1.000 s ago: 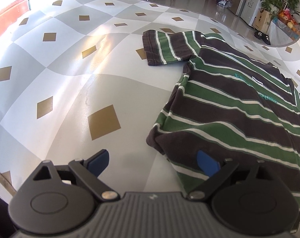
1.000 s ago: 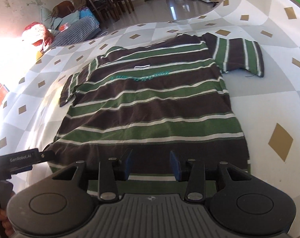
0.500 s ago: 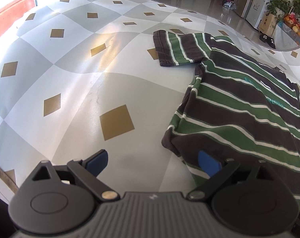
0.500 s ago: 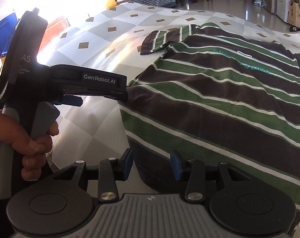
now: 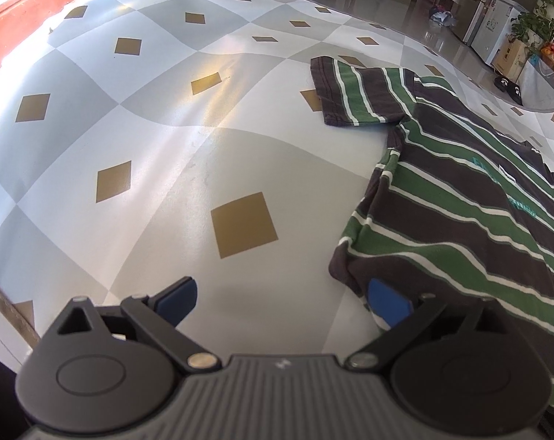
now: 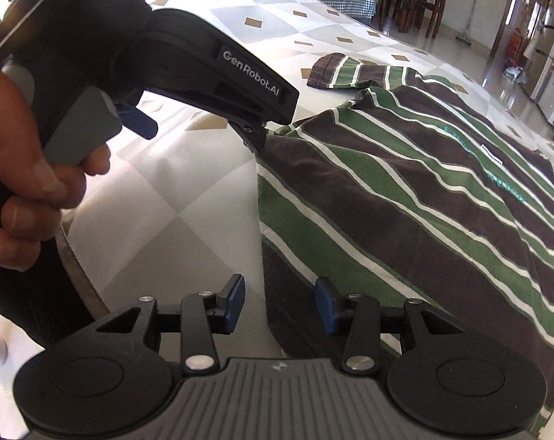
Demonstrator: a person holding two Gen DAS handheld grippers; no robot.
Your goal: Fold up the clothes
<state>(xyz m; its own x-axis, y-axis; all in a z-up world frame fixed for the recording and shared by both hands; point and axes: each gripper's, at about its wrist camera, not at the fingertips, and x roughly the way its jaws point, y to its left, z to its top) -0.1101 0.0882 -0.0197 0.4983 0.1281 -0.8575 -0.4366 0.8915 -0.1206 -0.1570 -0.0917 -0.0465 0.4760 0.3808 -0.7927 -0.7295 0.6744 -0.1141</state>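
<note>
A brown and green striped T-shirt lies flat on the table, one short sleeve spread to the left. My left gripper is open, its right pad at the shirt's near left hem corner. In the right wrist view the shirt fills the right side. My right gripper is open and straddles the shirt's near left edge. The left gripper's body shows there, held in a hand, its tip beside the shirt's side edge.
The table has a white and grey checked cover with gold diamonds, bare to the left of the shirt. Its near edge is close below me. A red chair back stands far left. Fridge, plants and chairs stand beyond.
The left gripper has shifted left, so the shirt sits further right in its view. The right gripper has swung from the hem's middle to the shirt's left edge, close to the left gripper.
</note>
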